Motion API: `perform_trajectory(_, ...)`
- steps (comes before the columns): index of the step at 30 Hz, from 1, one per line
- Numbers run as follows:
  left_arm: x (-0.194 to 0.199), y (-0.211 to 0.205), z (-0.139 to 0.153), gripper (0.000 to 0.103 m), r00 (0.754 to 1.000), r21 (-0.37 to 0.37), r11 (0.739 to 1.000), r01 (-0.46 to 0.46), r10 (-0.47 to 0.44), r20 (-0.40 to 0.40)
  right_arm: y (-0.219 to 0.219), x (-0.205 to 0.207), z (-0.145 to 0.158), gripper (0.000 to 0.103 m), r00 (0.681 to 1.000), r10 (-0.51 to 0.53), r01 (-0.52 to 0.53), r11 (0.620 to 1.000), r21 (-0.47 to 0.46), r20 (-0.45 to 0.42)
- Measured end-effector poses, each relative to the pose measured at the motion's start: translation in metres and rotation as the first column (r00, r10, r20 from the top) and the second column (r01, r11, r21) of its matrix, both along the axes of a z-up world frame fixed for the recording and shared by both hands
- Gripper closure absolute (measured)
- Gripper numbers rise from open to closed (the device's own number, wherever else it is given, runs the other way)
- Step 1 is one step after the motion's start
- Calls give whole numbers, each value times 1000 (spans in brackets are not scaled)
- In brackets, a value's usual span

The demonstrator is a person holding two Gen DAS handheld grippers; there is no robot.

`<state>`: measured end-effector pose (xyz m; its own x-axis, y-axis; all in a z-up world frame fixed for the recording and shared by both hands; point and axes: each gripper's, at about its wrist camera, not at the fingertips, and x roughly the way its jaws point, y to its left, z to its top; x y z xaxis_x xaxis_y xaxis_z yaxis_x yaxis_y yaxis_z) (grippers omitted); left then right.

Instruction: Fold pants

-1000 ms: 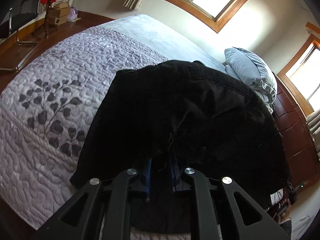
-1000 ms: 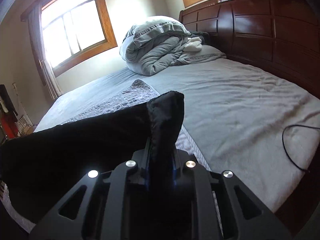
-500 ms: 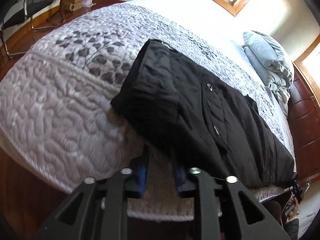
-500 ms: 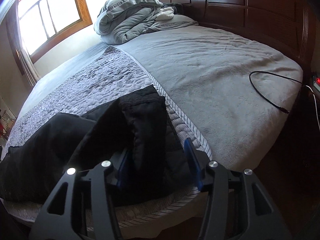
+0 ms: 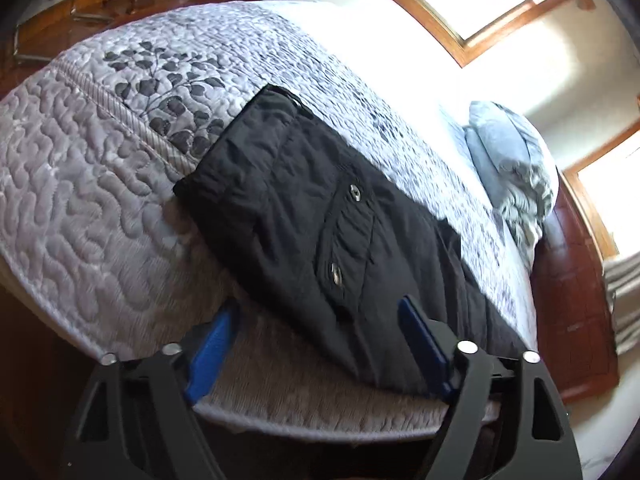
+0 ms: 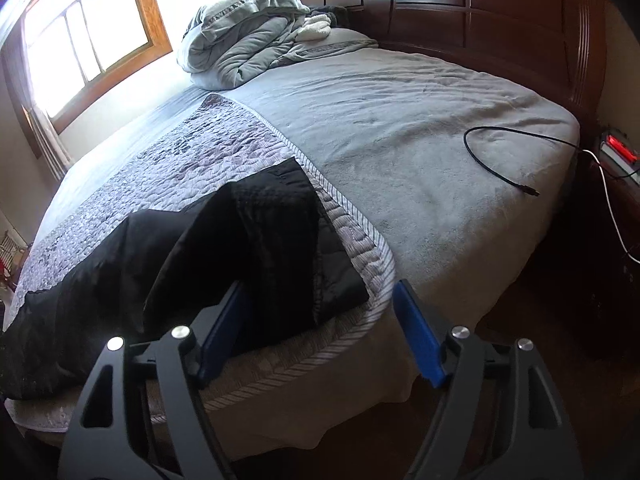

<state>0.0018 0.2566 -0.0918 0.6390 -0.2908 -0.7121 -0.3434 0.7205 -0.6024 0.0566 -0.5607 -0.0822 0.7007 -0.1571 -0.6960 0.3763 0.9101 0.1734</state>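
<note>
Both sets of jaws are opening, and neither is pressing on anything. On the left gripper the blue pads are standing wide apart, with the near edge of the black pants lying between and just beyond them but touching neither pad. On the right gripper the pads are likewise spreading; the folded end of the pants is sitting between them, close against the left pad, and I cannot tell whether it is touching that pad. The right pad is standing clear of the cloth, over the edge of the quilt.

The pants are lying flat along the near edge of the bed, on the quilt, stretching from one gripper's view to the other. In the left wrist view two metal snaps are showing on a pocket flap, and one end is reaching toward the quilt's leaf pattern. In the right wrist view the end is lying doubled over itself, just short of the grey sheet.

A bundled grey comforter is sitting at the head of the bed by the dark wooden headboard, and a black cable is curling across the sheet, well apart from the pants. Sunlight is pouring through the window.
</note>
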Motion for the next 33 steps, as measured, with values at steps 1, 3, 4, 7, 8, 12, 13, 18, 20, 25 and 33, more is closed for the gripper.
perform_trajectory(1, 5, 1, -2, 56, 1000, -14, 1000, -7, 7, -9, 0, -4, 0, 27, 1000, -11, 11, 1000, -11, -9)
perform_trajectory(3, 18, 3, -4, 88, 999, -11, 999, -31, 31, -34, -3, -13, -1, 27, 999, -34, 34, 999, -17, -24)
perform_trajectory(4, 24, 2, -2, 91, 999, -11, 1000, -20, 20, -28, -4, -18, -1, 27, 999, -46, 45, 999, -12, -24)
perform_trajectory(7, 24, 0, 12, 94, 998, -23, 999, -44, 45, 48, -8, -31, 1, 27, 997, -73, 73, 997, 17, -24)
perform_trajectory(8, 23, -3, 20, 94, 995, 2, 999, -49, 49, 88, -10, -36, 2, 27, 996, -86, 86, 996, 37, -21)
perform_trajectory(12, 30, -12, 19, 94, 996, 120, 991, -52, 44, 72, -10, -52, 3, 27, 996, -75, 60, 971, 232, 55)
perform_trajectory(13, 32, -11, 13, 94, 998, 130, 990, -57, 51, 47, -8, -52, 2, 27, 995, -62, 38, 957, 287, 75)
perform_trajectory(18, 27, -7, -12, 93, 997, 161, 985, -67, 71, -19, 11, -39, -3, 26, 991, -12, -57, 864, 500, 133)
perform_trajectory(20, 25, -7, -13, 92, 997, 161, 985, -69, 73, -20, 24, -28, 3, 26, 989, 14, -91, 844, 529, 148)
perform_trajectory(25, 27, -7, -13, 90, 998, 170, 984, -51, 58, -36, 49, 3, 15, 26, 994, 35, -87, 821, 564, 103)
perform_trajectory(33, 32, -10, -25, 76, 997, 128, 991, -36, 44, -64, 46, 51, -13, 100, 997, -62, 74, 772, 631, -41)
